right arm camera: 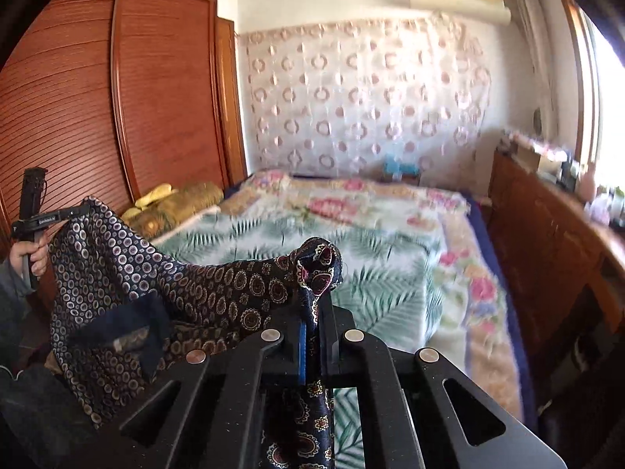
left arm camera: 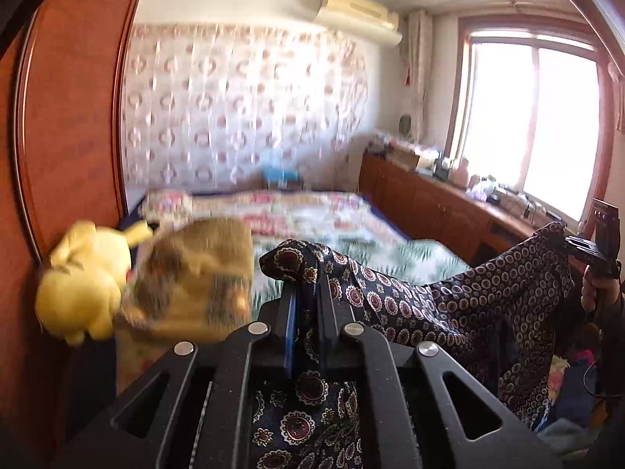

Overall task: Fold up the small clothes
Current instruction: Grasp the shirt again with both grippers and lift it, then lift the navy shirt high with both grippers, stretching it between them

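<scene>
The dark patterned garment [left arm camera: 449, 297] hangs in the air above the bed [right arm camera: 390, 242], its long axis stretched between the 2 claws, left gripper [left arm camera: 306, 285] and right gripper [right arm camera: 318, 297] each clamped on 1 corner.

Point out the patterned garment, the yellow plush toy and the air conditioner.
patterned garment [left arm camera: 449, 297]: left wrist view, stretched middle span.
yellow plush toy [left arm camera: 84, 285]: left wrist view, its body.
air conditioner [left arm camera: 359, 15]: left wrist view, front panel.

Blown-out window [left arm camera: 531, 125] glare, motion blur
</scene>
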The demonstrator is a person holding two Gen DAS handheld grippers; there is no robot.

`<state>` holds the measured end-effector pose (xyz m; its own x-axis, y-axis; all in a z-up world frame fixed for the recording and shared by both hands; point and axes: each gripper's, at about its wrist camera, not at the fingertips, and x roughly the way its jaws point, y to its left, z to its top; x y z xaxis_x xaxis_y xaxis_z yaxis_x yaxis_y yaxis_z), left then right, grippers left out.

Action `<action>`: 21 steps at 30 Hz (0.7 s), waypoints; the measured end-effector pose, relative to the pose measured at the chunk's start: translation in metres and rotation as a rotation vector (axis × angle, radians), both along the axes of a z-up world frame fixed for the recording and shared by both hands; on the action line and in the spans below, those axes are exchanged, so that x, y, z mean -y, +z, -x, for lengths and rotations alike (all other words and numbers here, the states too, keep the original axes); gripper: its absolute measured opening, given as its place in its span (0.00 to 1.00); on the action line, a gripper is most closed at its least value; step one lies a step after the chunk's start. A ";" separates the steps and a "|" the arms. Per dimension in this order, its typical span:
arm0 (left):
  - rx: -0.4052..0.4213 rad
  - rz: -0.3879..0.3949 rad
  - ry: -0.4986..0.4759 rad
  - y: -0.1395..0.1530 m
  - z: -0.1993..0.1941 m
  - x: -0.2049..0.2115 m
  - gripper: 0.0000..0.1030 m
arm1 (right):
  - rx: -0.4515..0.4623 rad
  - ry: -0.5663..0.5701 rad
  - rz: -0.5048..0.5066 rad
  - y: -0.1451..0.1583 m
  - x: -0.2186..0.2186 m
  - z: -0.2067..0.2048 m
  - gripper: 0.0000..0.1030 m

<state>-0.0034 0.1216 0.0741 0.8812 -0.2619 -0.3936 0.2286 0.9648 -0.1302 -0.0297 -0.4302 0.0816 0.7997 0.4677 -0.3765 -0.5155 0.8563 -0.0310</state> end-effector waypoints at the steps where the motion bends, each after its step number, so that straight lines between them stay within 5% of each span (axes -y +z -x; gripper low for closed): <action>1: 0.031 -0.003 0.002 0.015 0.002 0.000 0.09 | 0.030 0.001 0.005 0.015 0.001 0.003 0.04; 8: 0.159 -0.014 0.051 0.096 -0.011 -0.020 0.09 | 0.213 -0.015 0.030 0.115 0.006 0.008 0.04; 12: 0.145 -0.043 0.105 0.103 -0.049 -0.034 0.09 | 0.231 -0.064 0.072 0.143 0.002 -0.024 0.04; 21: -0.075 -0.105 0.171 -0.006 -0.165 -0.033 0.14 | -0.002 -0.171 0.110 0.057 -0.049 -0.157 0.04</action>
